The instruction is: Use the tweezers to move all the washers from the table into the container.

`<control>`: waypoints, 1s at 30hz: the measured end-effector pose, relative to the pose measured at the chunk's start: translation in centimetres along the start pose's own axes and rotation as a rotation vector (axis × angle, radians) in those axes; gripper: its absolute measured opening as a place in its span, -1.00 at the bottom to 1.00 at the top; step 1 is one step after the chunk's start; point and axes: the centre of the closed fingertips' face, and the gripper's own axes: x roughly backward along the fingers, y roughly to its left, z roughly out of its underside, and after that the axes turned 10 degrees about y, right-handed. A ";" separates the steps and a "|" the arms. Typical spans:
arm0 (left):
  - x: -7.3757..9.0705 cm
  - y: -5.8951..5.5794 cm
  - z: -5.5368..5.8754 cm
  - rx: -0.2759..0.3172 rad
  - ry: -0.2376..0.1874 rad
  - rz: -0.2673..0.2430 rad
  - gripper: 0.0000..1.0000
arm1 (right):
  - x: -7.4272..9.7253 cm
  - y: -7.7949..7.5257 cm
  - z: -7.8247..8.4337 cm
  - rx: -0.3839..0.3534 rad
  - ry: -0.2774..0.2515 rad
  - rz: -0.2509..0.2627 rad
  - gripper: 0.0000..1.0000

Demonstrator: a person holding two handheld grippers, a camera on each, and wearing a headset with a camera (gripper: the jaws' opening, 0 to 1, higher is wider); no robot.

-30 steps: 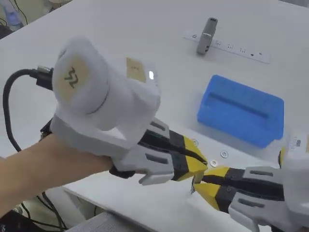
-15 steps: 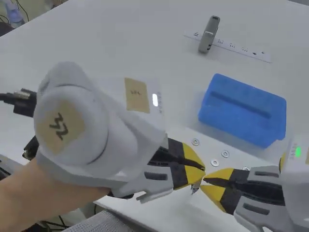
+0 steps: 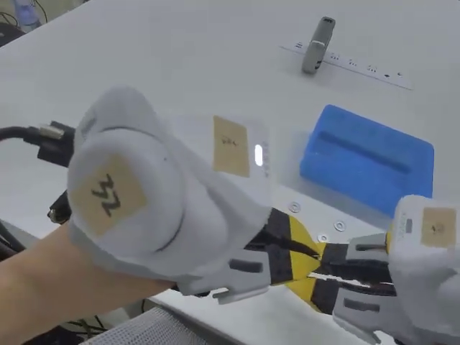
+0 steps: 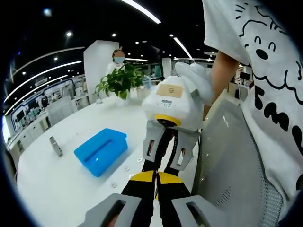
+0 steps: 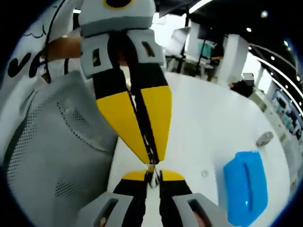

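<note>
My left gripper and right gripper meet tip to tip over the table's near edge. Thin metal tweezers lie along the seam of the left gripper's shut yellow jaws. Their end reaches between my right gripper's nearly closed jaws. In the left gripper view my own jaws are shut, facing the right gripper's white body. Three small washers lie on the white table before the blue container. The container and a washer show in both gripper views.
A grey block rests on a white power strip at the far side. A black cable runs off the left gripper. A grey mesh chair back stands against the table's near edge. A person stands beyond the table.
My right gripper has risen and closed in on the left one, so their yellow tips now overlap. The head camera has shifted a little.
</note>
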 end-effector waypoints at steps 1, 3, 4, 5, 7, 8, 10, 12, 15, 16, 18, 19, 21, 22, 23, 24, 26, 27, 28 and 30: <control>0.0 0.0 0.0 0.001 -0.004 0.000 -1.00 | -0.1 0.1 0.1 0.005 0.004 0.007 -0.91; 0.0 0.0 0.0 -0.001 -0.003 0.012 -1.00 | -0.2 0.1 0.2 -0.004 0.003 0.007 -0.92; 0.0 0.1 0.0 -0.004 -0.001 0.011 -1.00 | -0.2 -0.1 0.2 -0.010 0.002 0.012 -0.93; 0.0 0.0 0.0 -0.017 0.004 0.016 -1.00 | -0.2 -0.2 0.2 -0.025 0.003 0.013 -0.93; 0.0 0.1 0.0 -0.030 0.011 0.007 -1.00 | -0.2 -0.3 0.2 -0.033 0.006 0.012 -0.94; 0.0 0.1 0.1 -0.025 0.015 0.001 -1.00 | -0.2 -0.3 0.2 -0.038 0.005 0.006 -0.95; 0.2 0.8 0.1 0.115 -0.004 -0.072 -0.94 | -0.1 -0.6 0.3 -0.067 0.006 0.005 -0.96; 0.7 0.7 0.2 0.204 -0.033 -0.078 -0.73 | 0.3 -1.1 -0.2 -0.140 -0.028 0.011 -0.96; 1.8 1.9 0.4 0.325 -0.089 -0.183 -0.44 | 0.8 -2.1 -0.8 -0.227 -0.059 0.023 -0.95; 2.3 2.6 0.5 0.374 -0.105 -0.234 -0.36 | 0.9 -2.8 -1.0 -0.274 -0.078 0.032 -0.95; 3.1 3.6 1.3 0.514 -0.122 -0.315 0.02 | 1.1 -4.2 -1.3 -0.358 -0.111 0.053 -0.95; 3.5 4.2 1.4 0.541 -0.134 -0.357 0.23 | 1.1 -4.5 -1.3 -0.379 -0.114 0.057 -0.94; 4.9 5.5 1.8 0.582 -0.163 -0.465 0.47 | 1.2 -5.9 -1.5 -0.477 -0.153 0.077 -0.94; 5.7 6.3 2.1 0.607 -0.172 -0.536 0.54 | 1.2 -6.7 -1.4 -0.513 -0.165 0.096 -0.94; 6.1 6.8 2.4 0.621 -0.171 -0.585 0.61 | 1.3 -7.3 -1.3 -0.524 -0.166 0.121 -0.94; 6.7 7.2 2.7 0.627 -0.164 -0.645 0.68 | 1.4 -8.1 -1.2 -0.539 -0.174 0.147 -0.94; 7.1 7.6 3.1 0.622 -0.152 -0.706 0.74 | 1.5 -9.2 -1.0 -0.565 -0.181 0.184 -0.93; 6.7 7.3 3.2 0.606 -0.138 -0.698 0.82 | 1.4 -10.0 -0.9 -0.588 -0.188 0.198 -0.93; 6.3 7.1 3.3 0.605 -0.129 -0.688 0.90 | 1.2 -10.3 -0.7 -0.600 -0.191 0.199 -0.93; 5.9 7.0 3.7 0.619 -0.118 -0.672 0.96 | 0.9 -11.2 -0.4 -0.624 -0.189 0.222 -0.93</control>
